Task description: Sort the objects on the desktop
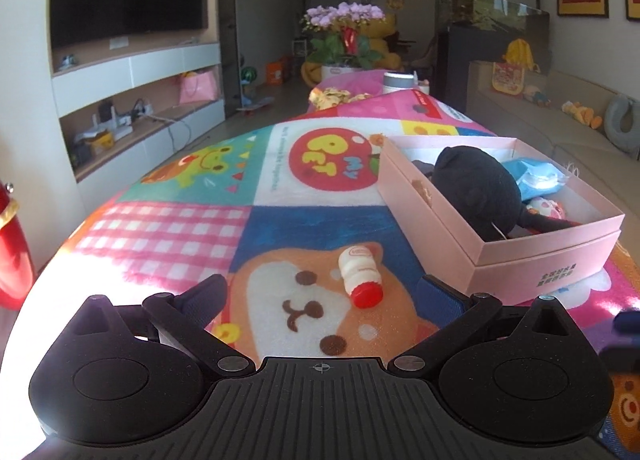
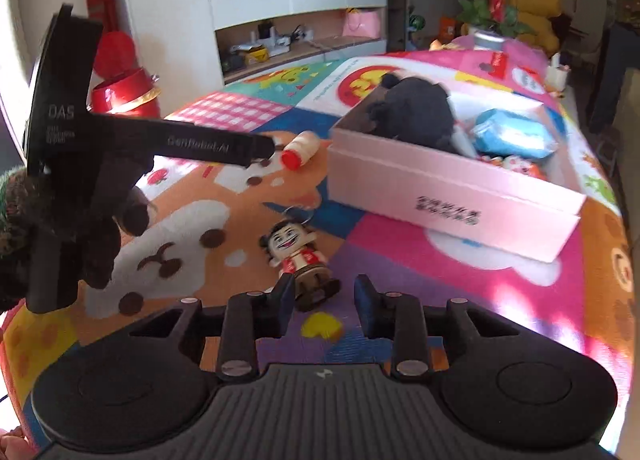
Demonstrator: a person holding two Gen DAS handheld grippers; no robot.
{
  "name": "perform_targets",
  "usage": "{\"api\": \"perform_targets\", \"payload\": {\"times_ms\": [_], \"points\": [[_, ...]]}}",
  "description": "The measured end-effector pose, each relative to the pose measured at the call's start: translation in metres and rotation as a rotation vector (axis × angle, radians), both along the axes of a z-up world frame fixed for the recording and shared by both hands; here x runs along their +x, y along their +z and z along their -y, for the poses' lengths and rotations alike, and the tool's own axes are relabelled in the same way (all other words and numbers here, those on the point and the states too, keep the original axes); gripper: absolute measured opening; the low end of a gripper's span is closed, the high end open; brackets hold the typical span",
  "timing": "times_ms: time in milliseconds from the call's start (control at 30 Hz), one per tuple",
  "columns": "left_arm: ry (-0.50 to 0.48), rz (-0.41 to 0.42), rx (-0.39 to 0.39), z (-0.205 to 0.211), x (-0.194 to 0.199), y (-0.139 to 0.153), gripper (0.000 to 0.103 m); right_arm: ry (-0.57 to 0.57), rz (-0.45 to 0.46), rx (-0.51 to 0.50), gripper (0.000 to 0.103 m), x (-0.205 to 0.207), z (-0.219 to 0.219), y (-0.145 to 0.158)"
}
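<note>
A colourful cartoon blanket [image 1: 168,228] covers the table, and a pink box [image 1: 532,256] sits toward its right side. The box holds a black plush toy [image 1: 476,188], a blue packet [image 1: 532,176] and a small pink-and-white toy [image 1: 546,208].

On the blanket to the left of the box lies a small white bottle [image 1: 362,274] with a red cap, on its side. The left gripper [image 1: 326,288] hangs above the blanket with its jaws spread wide, nothing between the pads; the bottle lies on the blanket just ahead of it.

Nearer the front edge, a little figurine [image 2: 298,260] with dark hair, a red top and a key ring lies on its back, well apart from the bottle and in front of the box. The right gripper [image 2: 324,300] is low over it, jaws open on either side of the figurine's legs, the pads not pressing on it. In the right wrist view a gloved hand [image 2: 100,228] holds the left gripper.
</note>
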State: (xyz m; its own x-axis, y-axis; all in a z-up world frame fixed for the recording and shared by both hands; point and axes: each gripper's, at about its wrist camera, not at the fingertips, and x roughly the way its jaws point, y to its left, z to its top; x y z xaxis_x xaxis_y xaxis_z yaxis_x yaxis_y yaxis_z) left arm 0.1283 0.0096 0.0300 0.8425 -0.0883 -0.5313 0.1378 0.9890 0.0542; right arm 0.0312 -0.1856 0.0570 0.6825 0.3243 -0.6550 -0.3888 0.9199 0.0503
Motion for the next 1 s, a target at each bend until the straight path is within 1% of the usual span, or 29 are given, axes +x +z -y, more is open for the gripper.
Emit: {"api": "perform_targets", "payload": {"times_ms": [100,133,167,200,233,267,300,367,433,467,500,533,567,600,633,667,800,933,1000], "points": [[-0.053,0.030,0.074,0.011,0.003,-0.007,0.103,-0.168,0.103,0.031,0.030,0.012,0.036,0.021],[-0.068,0.035,0.092,0.013,0.004,-0.010,0.103,-0.230,0.119,0.050,0.031,0.020,0.049,0.025],[-0.081,0.031,0.101,0.013,0.004,-0.013,0.100,-0.290,0.124,0.073,0.032,0.028,0.061,0.028],[-0.095,0.020,0.101,0.013,0.006,-0.015,0.089,-0.342,0.123,0.095,0.032,0.036,0.073,0.029],[-0.110,0.005,0.099,0.013,0.008,-0.017,0.080,-0.382,0.119,0.117,0.032,0.043,0.084,0.029],[-0.125,-0.009,0.095,0.014,0.010,-0.019,0.068,-0.411,0.114,0.138,0.033,0.048,0.093,0.028],[-0.139,-0.017,0.094,0.014,0.014,-0.020,0.069,-0.433,0.109,0.158,0.033,0.053,0.100,0.027],[-0.159,-0.003,0.101,0.018,0.018,-0.022,0.069,-0.456,0.099,0.187,0.034,0.060,0.109,0.023],[-0.176,0.009,0.123,0.023,0.024,-0.022,0.068,-0.468,0.087,0.203,0.039,0.069,0.113,0.019],[-0.176,0.013,0.131,0.024,0.027,-0.022,0.059,-0.476,0.081,0.205,0.040,0.074,0.114,0.017],[-0.179,0.007,0.135,0.025,0.031,-0.022,0.044,-0.484,0.072,0.204,0.040,0.079,0.115,0.014],[-0.181,-0.003,0.135,0.025,0.033,-0.022,0.036,-0.490,0.063,0.204,0.040,0.085,0.115,0.012],[-0.179,-0.009,0.132,0.024,0.034,-0.022,0.030,-0.496,0.049,0.204,0.037,0.092,0.115,0.009],[-0.174,-0.010,0.130,0.021,0.034,-0.022,0.029,-0.497,0.035,0.198,0.033,0.099,0.114,0.007],[-0.172,-0.009,0.129,0.018,0.031,-0.022,0.029,-0.491,0.022,0.192,0.024,0.105,0.112,0.005],[-0.174,-0.013,0.123,0.013,0.027,-0.021,0.029,-0.484,0.012,0.190,0.022,0.108,0.109,0.003],[-0.208,-0.026,0.099,-0.004,-0.002,-0.020,0.029,-0.491,0.038,0.104,0.023,0.114,0.092,0.002],[-0.259,-0.027,0.090,-0.014,-0.034,-0.019,0.029,-0.435,0.047,0.072,0.023,0.120,0.071,0.002],[-0.281,-0.040,0.060,-0.018,-0.045,-0.017,0.029,-0.410,0.049,0.056,0.023,0.126,0.057,0.003]]}}
